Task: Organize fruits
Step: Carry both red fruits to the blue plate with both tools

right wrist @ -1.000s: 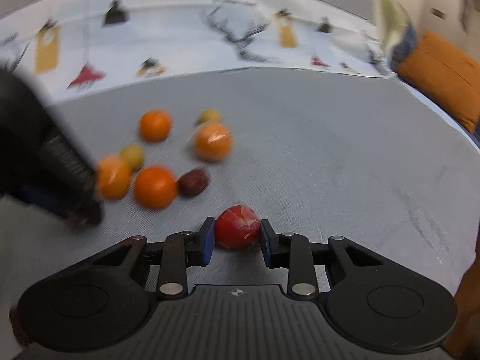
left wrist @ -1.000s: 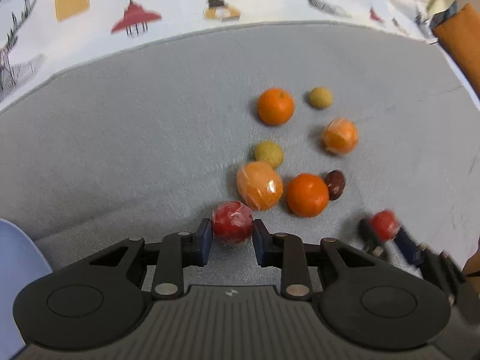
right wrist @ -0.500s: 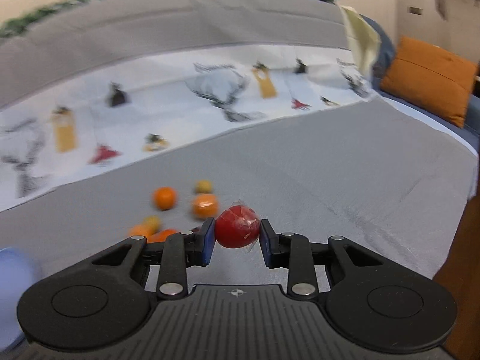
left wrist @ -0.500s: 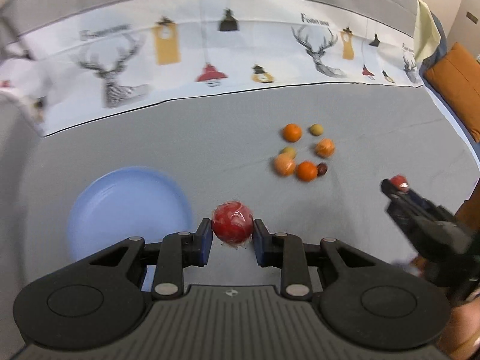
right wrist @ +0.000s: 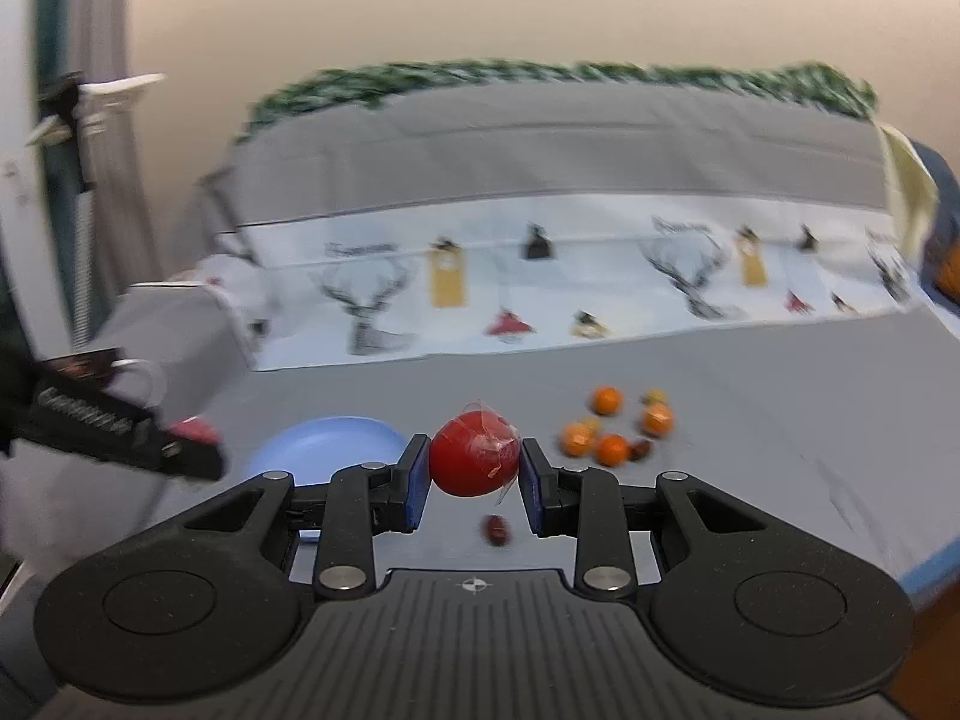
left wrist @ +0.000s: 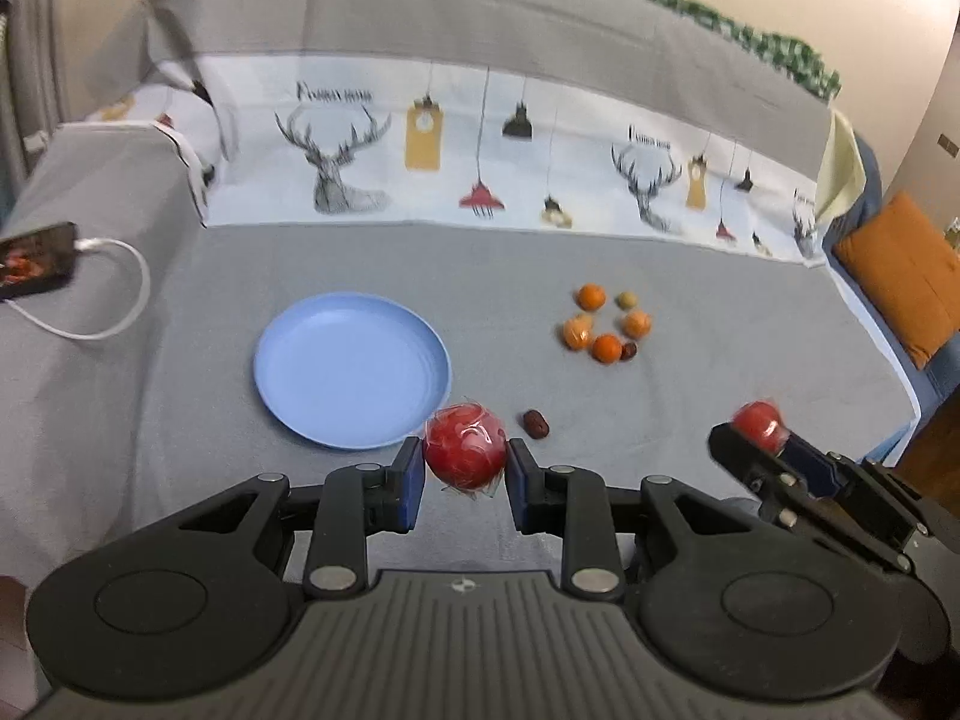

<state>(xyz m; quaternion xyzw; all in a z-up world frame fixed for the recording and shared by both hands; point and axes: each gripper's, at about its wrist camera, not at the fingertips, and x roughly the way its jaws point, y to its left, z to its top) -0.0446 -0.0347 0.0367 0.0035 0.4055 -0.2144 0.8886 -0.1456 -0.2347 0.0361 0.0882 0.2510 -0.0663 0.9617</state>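
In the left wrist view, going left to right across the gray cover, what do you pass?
Phone → white cable → blue plate → wrapped red fruit in the left gripper → dark date → cluster of oranges → right gripper → orange cushion.

A sofa fills the scene, draped in a grey cover (left wrist: 750,360) over seat, backrest and armrest. Along the foot of the backrest lies a white printed band (left wrist: 480,180) with stag heads, yellow clock shapes and hanging lamps. A green leafy trim (left wrist: 720,18) edges the top of the backrest. Behind it stands a plain beige wall (right wrist: 480,0), evenly lit. On the grey armrest at the left rests a phone (left wrist: 36,261) with a lit screen and a white cable (left wrist: 114,300) looping from it. At the far right lies an orange cushion (left wrist: 906,276) beside a pale yellow cloth (left wrist: 837,168)
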